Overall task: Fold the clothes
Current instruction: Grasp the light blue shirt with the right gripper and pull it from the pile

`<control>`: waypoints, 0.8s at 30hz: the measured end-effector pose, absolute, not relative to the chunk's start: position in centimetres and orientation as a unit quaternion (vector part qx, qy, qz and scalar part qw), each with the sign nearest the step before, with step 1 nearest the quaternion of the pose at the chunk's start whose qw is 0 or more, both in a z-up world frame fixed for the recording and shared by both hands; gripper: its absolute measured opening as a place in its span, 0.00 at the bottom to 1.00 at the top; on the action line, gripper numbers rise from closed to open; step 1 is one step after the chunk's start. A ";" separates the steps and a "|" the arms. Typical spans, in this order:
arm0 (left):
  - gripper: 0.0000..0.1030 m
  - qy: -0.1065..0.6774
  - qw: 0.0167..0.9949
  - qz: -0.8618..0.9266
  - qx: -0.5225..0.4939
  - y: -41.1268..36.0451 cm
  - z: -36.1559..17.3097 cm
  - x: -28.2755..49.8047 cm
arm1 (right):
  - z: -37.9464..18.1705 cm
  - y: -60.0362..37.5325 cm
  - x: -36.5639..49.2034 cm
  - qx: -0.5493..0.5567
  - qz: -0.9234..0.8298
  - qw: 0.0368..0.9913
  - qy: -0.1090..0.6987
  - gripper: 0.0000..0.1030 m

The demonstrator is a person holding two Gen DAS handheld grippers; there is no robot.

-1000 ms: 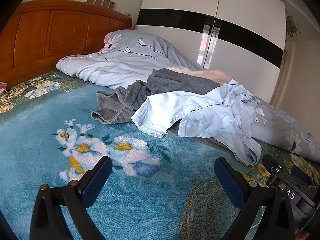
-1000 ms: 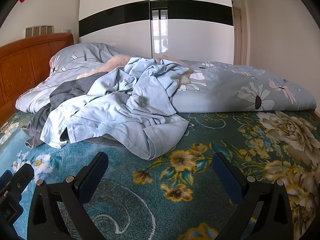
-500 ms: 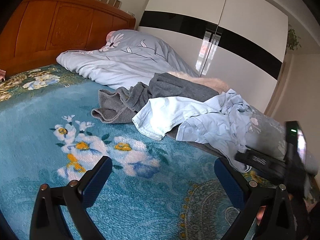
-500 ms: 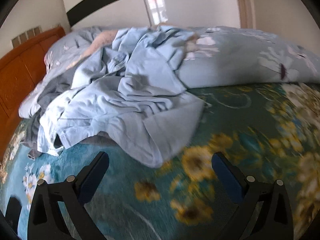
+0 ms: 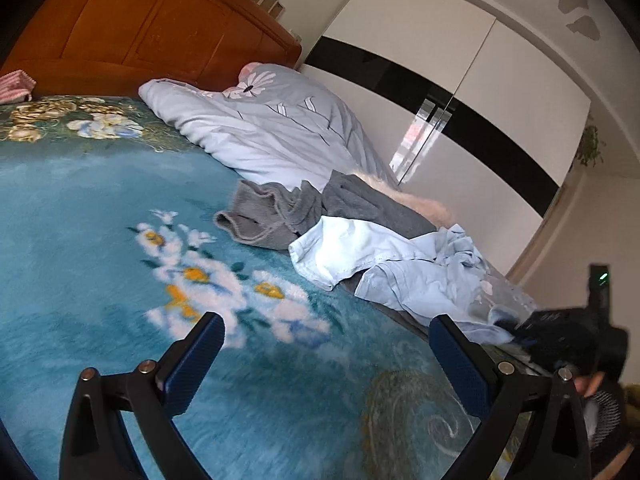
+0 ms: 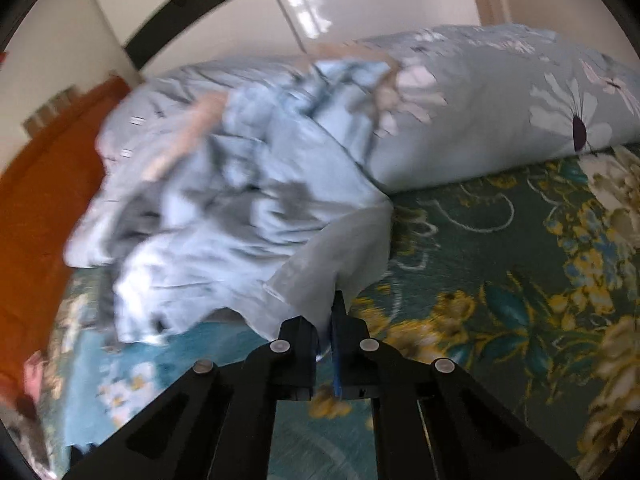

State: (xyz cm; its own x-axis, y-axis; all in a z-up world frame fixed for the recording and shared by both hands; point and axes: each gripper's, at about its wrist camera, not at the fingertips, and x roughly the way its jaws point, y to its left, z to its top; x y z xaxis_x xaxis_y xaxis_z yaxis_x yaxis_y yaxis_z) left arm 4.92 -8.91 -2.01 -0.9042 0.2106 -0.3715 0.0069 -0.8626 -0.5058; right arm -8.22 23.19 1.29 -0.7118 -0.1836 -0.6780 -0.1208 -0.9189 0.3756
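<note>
The right gripper [image 6: 326, 322] is clenched on the near hem of the light blue garment [image 6: 240, 216], probably to pull it free of the pile. It comes in low and level over the floral blanket [image 6: 500, 280]. The left gripper [image 5: 326, 354], fingers spread and holding nothing, hovers tilted before that garment. Behind it lie grey clothes [image 5: 288, 208], then the quilt [image 5: 260, 128].

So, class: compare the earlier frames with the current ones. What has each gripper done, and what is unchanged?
The right gripper went forward to the clothes pile and shut on the near edge of the light blue garment; a second ago it was open and held back. The left gripper stayed open and empty above the blanket, though its view tilted. The grey garment still lies as before.
</note>
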 end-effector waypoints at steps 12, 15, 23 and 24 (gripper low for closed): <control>1.00 -0.162 0.021 0.948 -0.273 -13.7 0.2 15.1 | 10.9 19.0 5.4 0.322 -0.919 0.166 -0.155 0.05; 1.00 -0.170 0.022 0.942 -0.288 -14.6 1.4 17.6 | 12.1 19.4 9.6 0.318 -0.916 0.183 -0.162 0.05; 1.00 -0.115 0.027 0.946 -0.302 -13.5 5.7 22.3 | 14.8 22.2 19.8 0.316 -0.910 0.208 -0.170 0.05; 1.00 -0.108 0.031 0.946 -0.305 -13.2 5.9 22.8 | 15.1 22.8 21.2 0.315 -0.910 0.210 -0.170 0.05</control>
